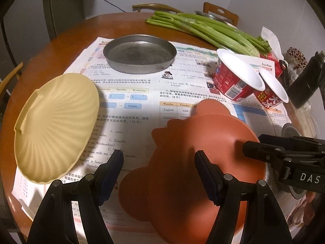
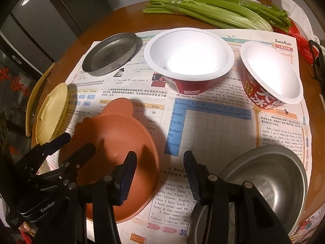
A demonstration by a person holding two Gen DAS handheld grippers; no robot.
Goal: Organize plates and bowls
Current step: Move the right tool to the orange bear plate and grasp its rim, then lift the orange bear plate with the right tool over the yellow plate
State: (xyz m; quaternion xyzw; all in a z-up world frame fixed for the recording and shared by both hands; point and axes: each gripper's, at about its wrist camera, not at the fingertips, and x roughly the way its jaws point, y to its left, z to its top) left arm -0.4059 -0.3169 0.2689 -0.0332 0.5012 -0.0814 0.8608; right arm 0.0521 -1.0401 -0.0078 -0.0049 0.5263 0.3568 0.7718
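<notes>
Round brown wooden counter (image 1: 61, 46) w/ printed newspaper sheets (image 2: 213, 126) spread over it.

Left hand-held gripper (image 1: 159, 174): jaws wide apart, nothing between them, hovering over the near edge of the terracotta plate (image 1: 203, 146). That plate is matte orange-brown plastic w/ ear-like lobes on the rim, lying on the paper near centre-front; in the right wrist view (image 2: 121, 142) it sits left of the right hand-held gripper (image 2: 160, 174). Right hand-held gripper also spread wide, empty, over bare newspaper between the terracotta plate & the steel bowl (image 2: 274, 174).

Steel bowl: dull grey metal, deep, at front right, partly behind the right gripper's finger.

Cream plate (image 1: 54, 126): pale yellow, ribbed fan pattern, small tabs on rim, looks tilted up, at the counter's left edge.

Metal pan (image 1: 140, 53): round, shallow, straight-walled, scuffed grey, flat on the paper at back left.

2 paper bowls: bigger one (image 2: 189, 55) white inside, red printed outside, back centre; smaller one (image 2: 272, 71) same look, just beside it to the right. Can't tell if they touch.

Celery bunch (image 2: 213, 10) lies across the far side of the counter, behind the bowls.
</notes>
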